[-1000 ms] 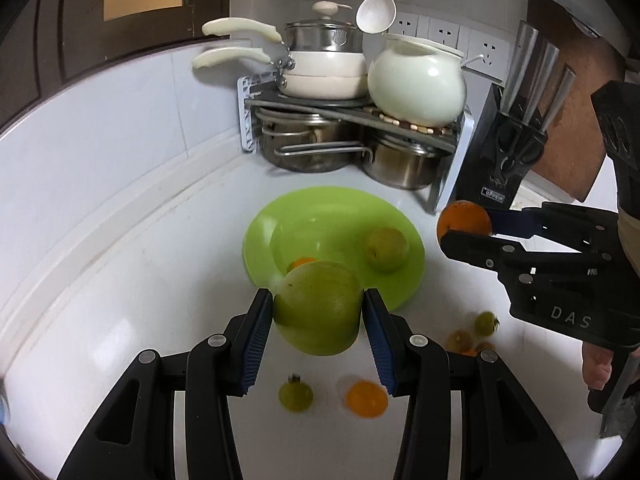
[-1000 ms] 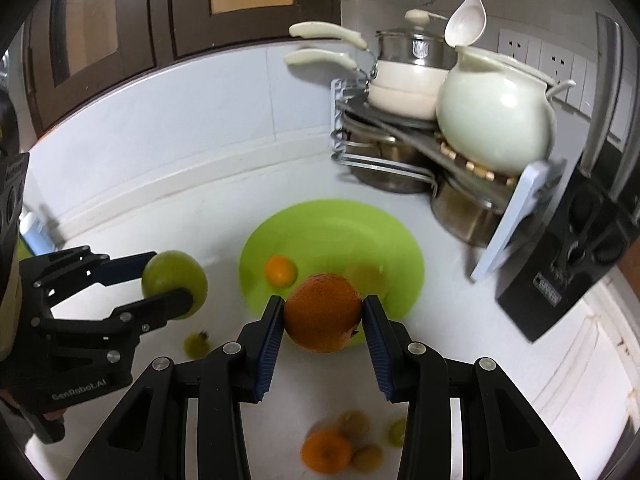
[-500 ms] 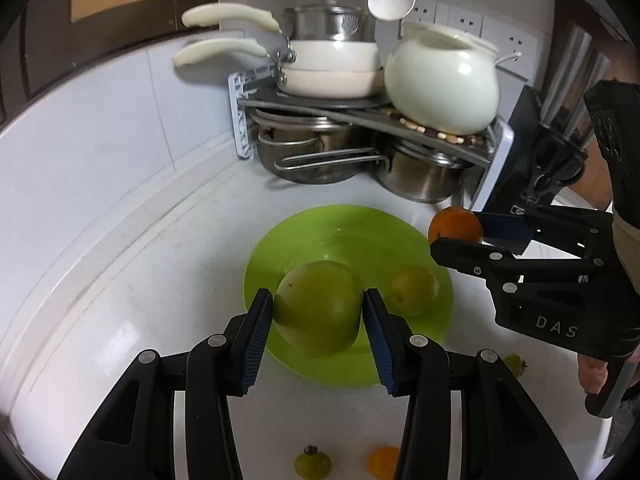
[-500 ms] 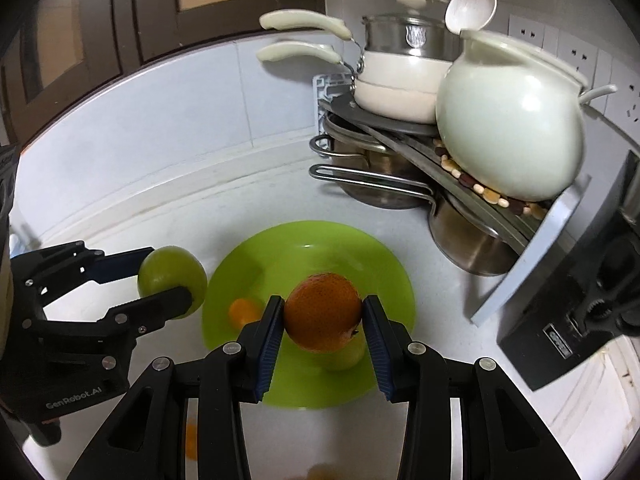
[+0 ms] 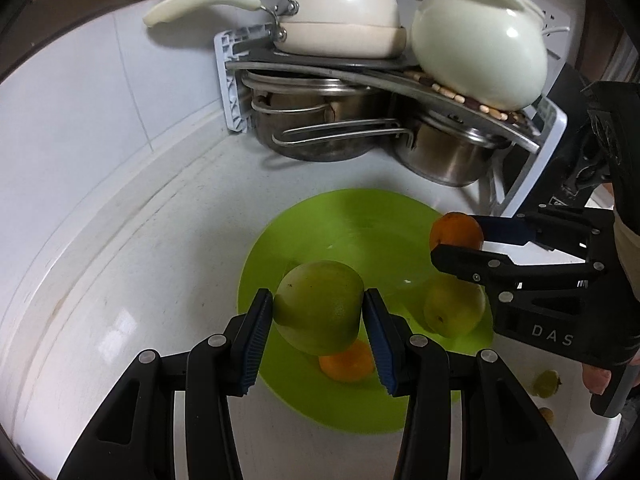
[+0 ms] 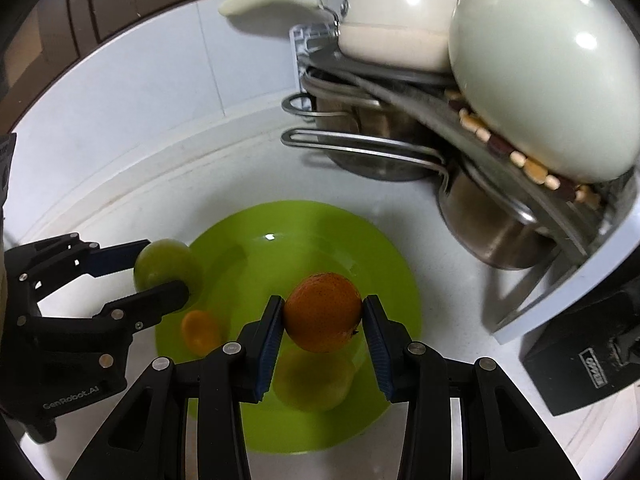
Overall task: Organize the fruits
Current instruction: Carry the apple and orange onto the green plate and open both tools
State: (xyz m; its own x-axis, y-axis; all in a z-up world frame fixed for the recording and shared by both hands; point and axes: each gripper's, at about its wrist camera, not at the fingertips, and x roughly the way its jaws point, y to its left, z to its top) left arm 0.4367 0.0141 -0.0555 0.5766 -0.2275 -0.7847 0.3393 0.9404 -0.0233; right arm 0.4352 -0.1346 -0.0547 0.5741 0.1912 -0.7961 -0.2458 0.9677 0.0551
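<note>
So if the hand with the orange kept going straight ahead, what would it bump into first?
Probably the green plate. The right gripper holds the orange tilted down over the plate, so the plate's bare middle lies ahead. Depth is hard to judge, so it might instead pass over toward the steel pots.

left gripper (image 5: 319, 314) clamped (level) | right gripper (image 6: 323, 314) clamped, alongside

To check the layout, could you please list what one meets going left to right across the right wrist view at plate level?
Left tongs holding the green fruit → small orange on the green plate → large orange in the right tongs → steel pot.
</note>
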